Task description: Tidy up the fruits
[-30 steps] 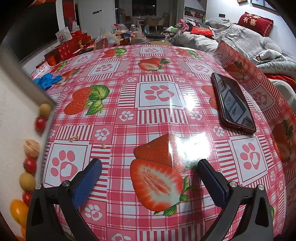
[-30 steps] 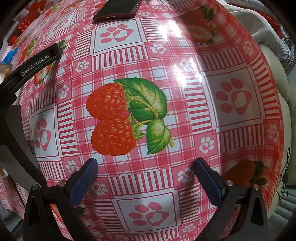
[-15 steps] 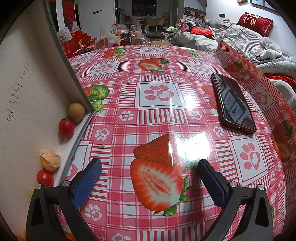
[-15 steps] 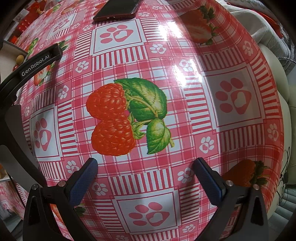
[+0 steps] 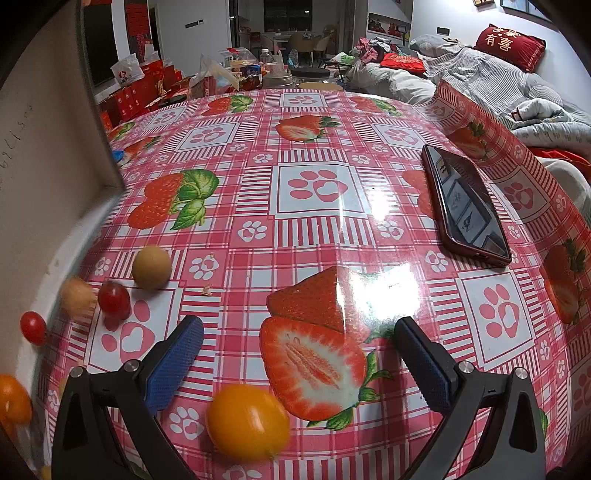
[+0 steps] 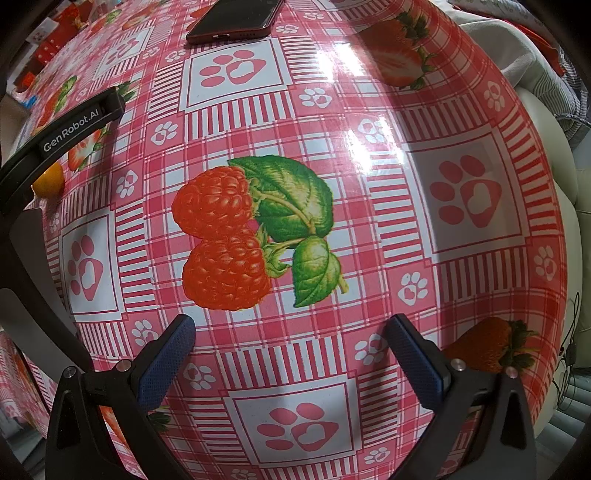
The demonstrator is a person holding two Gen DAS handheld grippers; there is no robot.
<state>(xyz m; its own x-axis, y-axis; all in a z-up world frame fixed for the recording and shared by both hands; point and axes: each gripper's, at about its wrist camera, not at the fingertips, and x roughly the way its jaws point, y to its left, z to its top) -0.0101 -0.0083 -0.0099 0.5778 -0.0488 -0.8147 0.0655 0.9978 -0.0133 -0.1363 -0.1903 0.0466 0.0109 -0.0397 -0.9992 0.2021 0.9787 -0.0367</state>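
A tilted white tray (image 5: 44, 177) at the far left of the left wrist view spills small fruits onto the tablecloth. A yellow-orange fruit (image 5: 247, 421) lies blurred between my left gripper's fingers. A tan round fruit (image 5: 151, 267), a red cherry tomato (image 5: 113, 300), a blurred tan fruit (image 5: 77, 297), another red tomato (image 5: 32, 328) and an orange fruit (image 5: 13, 402) are at the left. My left gripper (image 5: 299, 363) is open and empty. My right gripper (image 6: 290, 356) is open and empty over a printed raspberry; an orange fruit (image 6: 48, 180) shows at its left.
A dark phone (image 5: 463, 205) in a red case lies on the right of the red checked tablecloth (image 5: 314, 192); it also shows in the right wrist view (image 6: 232, 18). The left gripper's body (image 6: 66, 129) crosses the right view's left side. Boxes, bags and a sofa lie beyond the table.
The tray has tipped further and lifted at the left. Fruits have rolled out of it onto the tablecloth, one orange fruit reaching between the left fingers. Both grippers have stayed put.
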